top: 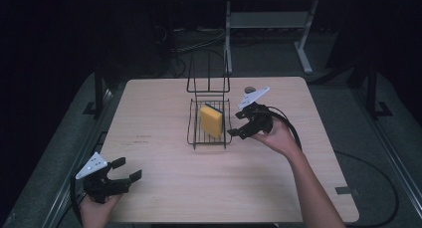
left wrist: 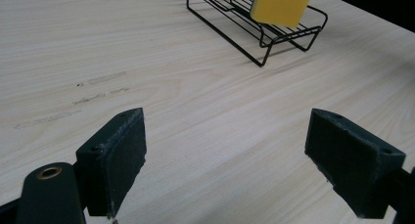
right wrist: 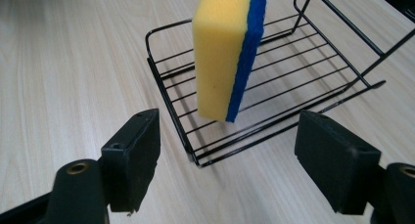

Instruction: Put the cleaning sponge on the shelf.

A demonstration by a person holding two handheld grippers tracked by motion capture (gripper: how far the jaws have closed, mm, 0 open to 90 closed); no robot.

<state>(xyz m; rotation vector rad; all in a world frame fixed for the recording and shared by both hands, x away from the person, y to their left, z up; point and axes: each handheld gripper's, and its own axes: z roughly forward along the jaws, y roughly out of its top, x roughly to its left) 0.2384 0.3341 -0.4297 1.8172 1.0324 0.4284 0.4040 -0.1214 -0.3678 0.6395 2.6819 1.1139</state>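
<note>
pale wooden table [top: 164,198] in a dark room, sponge standing in the wire rack.

nearest, at 7 o'clock, the left gripper [top: 123,174] rests with jaws spread and nothing between them. at the centre the yellow and blue sponge [top: 211,120] stands on edge inside the black wire rack [top: 191,138]. just beside the rack, at 3 o'clock, the right gripper [top: 238,131] has its jaws wide apart and empty. the placing looks done; i think only drawing the hand away is left.

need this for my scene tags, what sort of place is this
Probably a lab or workshop test bench, not a kitchen: a bare wooden table in a dark room, cables on the floor, and another metal-legged table behind.
</note>
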